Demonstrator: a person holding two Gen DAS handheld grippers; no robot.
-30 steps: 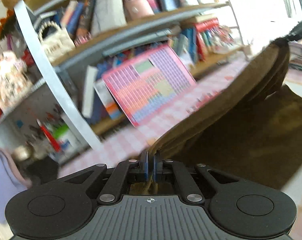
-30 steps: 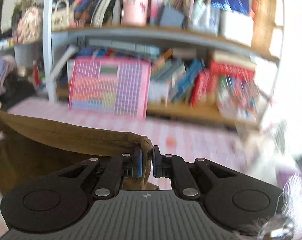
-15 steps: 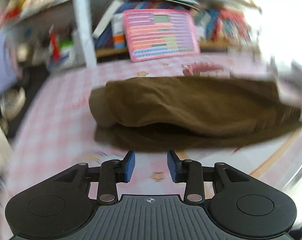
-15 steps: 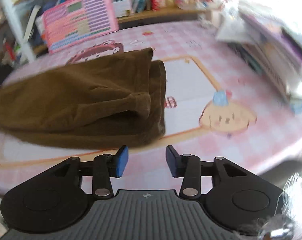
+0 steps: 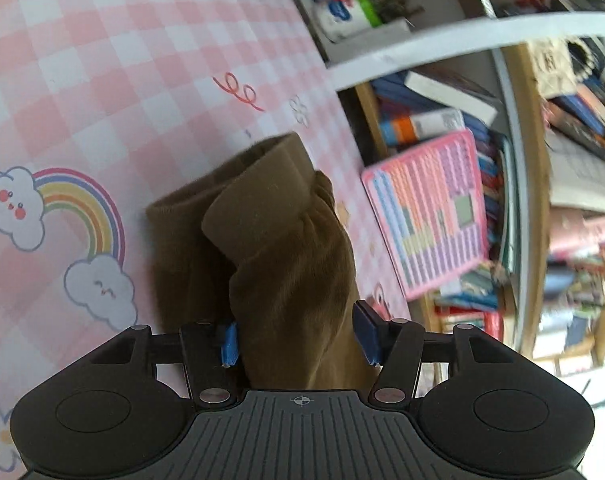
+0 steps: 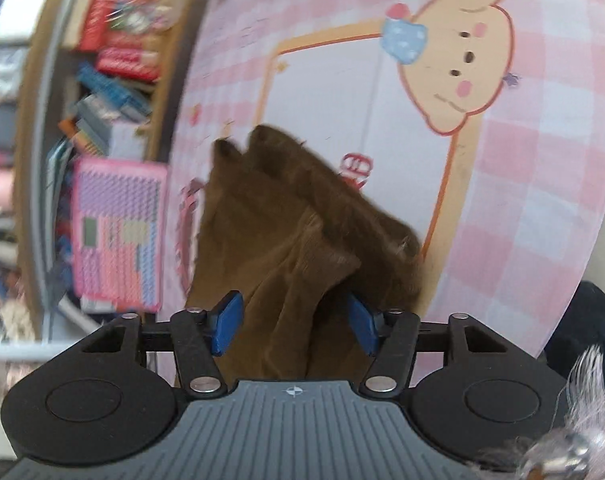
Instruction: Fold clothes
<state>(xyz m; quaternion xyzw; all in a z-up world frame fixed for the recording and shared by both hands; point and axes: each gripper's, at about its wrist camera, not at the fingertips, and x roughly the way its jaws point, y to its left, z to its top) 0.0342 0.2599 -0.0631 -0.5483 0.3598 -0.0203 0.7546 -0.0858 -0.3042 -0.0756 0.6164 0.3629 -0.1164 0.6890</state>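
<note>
Both grippers, left (image 5: 296,338) and right (image 6: 290,326), gape astride soft, floppy brown cloth (image 5: 278,248) mid-frame; grip its thick cuffs

**Both grippers spread wide over the cloth**

The left gripper (image 5: 296,342) has its jaws wide apart, one blue pad at 9 o'clock and the other at 3 o'clock of the brown cloth (image 5: 278,248) between them. The right gripper (image 6: 294,326) is the same: jaws wide apart, straddling the cloth's other end, clamping nothing.
</note>
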